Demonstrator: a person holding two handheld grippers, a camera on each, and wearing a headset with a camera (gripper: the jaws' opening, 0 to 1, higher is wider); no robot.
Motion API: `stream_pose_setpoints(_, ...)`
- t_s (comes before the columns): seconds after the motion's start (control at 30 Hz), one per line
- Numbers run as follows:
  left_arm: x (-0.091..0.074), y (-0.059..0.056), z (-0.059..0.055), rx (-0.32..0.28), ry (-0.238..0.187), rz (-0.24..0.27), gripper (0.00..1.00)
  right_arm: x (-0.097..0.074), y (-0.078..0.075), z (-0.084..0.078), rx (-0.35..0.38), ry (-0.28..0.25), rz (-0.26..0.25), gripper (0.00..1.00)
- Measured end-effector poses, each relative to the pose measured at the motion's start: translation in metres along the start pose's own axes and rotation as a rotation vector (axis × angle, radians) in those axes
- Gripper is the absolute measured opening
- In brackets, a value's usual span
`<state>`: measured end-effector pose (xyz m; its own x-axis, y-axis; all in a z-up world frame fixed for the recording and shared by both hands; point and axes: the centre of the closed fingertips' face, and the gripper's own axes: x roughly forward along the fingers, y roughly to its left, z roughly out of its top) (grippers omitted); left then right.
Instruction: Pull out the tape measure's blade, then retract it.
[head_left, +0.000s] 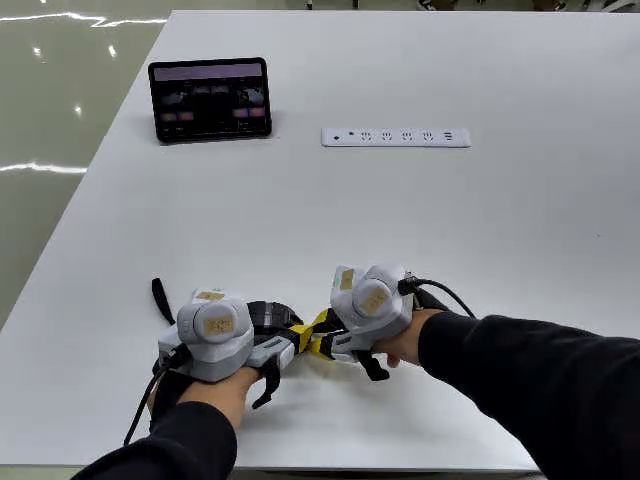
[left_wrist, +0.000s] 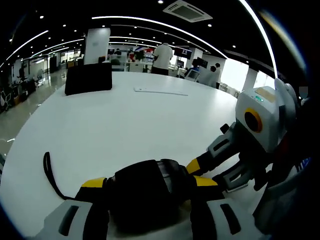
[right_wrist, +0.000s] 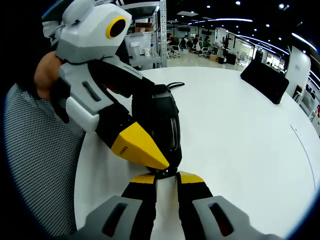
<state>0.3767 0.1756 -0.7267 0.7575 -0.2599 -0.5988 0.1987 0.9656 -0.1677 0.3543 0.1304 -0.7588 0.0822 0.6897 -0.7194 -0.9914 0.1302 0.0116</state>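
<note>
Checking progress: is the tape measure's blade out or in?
In: no blade shows between the tape measure and the right gripper, pinching at its mouth.

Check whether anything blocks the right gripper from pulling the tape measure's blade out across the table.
Nothing visible does. The right gripper sits at the tape measure, which the left gripper holds; the table beside them is bare. The power strip and tablet lie far off.

Counter (head_left: 450, 220) wide open ahead of you and to right, loads of room. Far back only: tablet (head_left: 210, 98) propped back-left, power strip (head_left: 396, 137) flat to its right. Tight spot at near edge: your left gripper (left_wrist: 150, 182) and right gripper (right_wrist: 166, 178) nose to nose at tape measure (head_left: 270, 316), strap (head_left: 160, 298) trailing left.
</note>
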Motion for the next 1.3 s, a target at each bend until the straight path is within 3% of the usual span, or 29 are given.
stream_pose_setpoints(0.1,-0.003,0.001,0.004,-0.006,0.011,-0.012,0.62,-0.004,0.000,-0.003,0.014,0.007,-0.014,0.15)
stream_pose_setpoints(0.13,-0.005,0.000,0.008,-0.035,-0.003,-0.030,0.61,-0.005,-0.003,-0.006,0.019,0.013,-0.029,0.17)
stream_pose_setpoints(0.2,-0.009,0.003,0.015,-0.038,-0.018,-0.044,0.62,-0.010,-0.007,-0.013,0.032,0.022,-0.049,0.21)
stream_pose_setpoints(0.3,-0.014,0.001,0.026,-0.030,-0.018,-0.096,0.75,-0.025,-0.014,-0.015,0.063,-0.010,-0.079,0.21)
stream_pose_setpoints(0.4,-0.023,-0.009,0.047,0.056,-0.097,-0.204,0.94,-0.046,-0.022,-0.016,0.084,-0.029,-0.110,0.25)
stream_pose_setpoints(0.47,-0.031,-0.001,0.051,0.133,-0.103,-0.199,1.00,-0.062,-0.027,-0.012,0.107,-0.069,-0.125,0.30)
stream_pose_setpoints(0.53,-0.038,0.003,0.042,0.174,-0.048,-0.230,1.00,-0.080,-0.029,-0.012,0.119,-0.087,-0.140,0.36)
stream_pose_setpoints(0.57,-0.039,0.005,0.040,0.173,-0.042,-0.241,1.00,-0.086,-0.029,-0.012,0.117,-0.093,-0.148,0.40)
stream_pose_setpoints(0.67,-0.046,0.015,0.039,0.131,-0.041,-0.274,1.00,-0.108,-0.028,-0.017,0.109,-0.105,-0.170,0.44)
stream_pose_setpoints(0.8,-0.057,0.030,0.042,0.166,-0.066,-0.283,1.00,-0.136,-0.023,-0.027,0.116,-0.123,-0.208,0.49)
stream_pose_setpoints(0.87,-0.061,0.035,0.037,0.194,-0.049,-0.290,1.00,-0.150,-0.019,-0.036,0.119,-0.123,-0.229,0.52)
stream_pose_setpoints(0.97,-0.067,0.043,0.030,0.182,-0.012,-0.302,1.00,-0.166,-0.014,-0.051,0.118,-0.111,-0.253,0.56)
stream_pose_setpoints(1.03,-0.073,0.044,0.029,0.170,-0.027,-0.317,1.00,-0.181,-0.012,-0.060,0.113,-0.111,-0.287,0.57)
stream_pose_setpoints(1.2,-0.084,0.055,0.016,0.190,-0.016,-0.303,1.00,-0.217,-0.008,-0.082,0.176,-0.134,-0.338,0.65)
stream_pose_setpoints(1.3,-0.090,0.064,0.014,0.178,-0.021,-0.291,1.00,-0.234,-0.008,-0.096,0.207,-0.135,-0.368,0.69)
